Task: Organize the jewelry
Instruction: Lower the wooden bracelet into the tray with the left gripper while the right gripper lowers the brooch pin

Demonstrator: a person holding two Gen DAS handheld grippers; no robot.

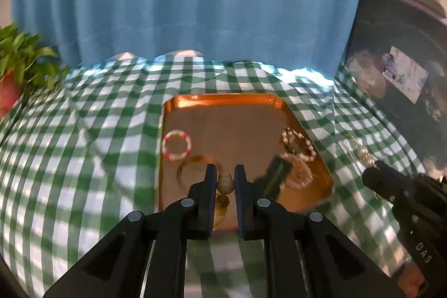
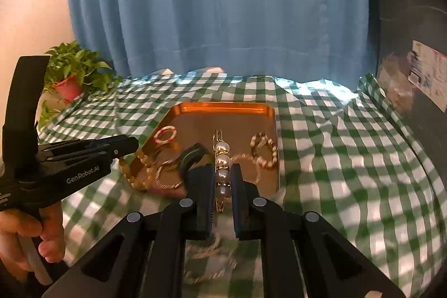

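Right wrist: blurred chain (image 2: 208, 261) behind right claw (image 2: 222, 186).

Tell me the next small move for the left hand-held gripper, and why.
Probably lower the left hand-held gripper over the orange metal tray and open it. It is shut on a tan wooden bead bracelet that dangles across the tray's near left rim, partly over the green checked tablecloth, so releasing here might drop it half outside.
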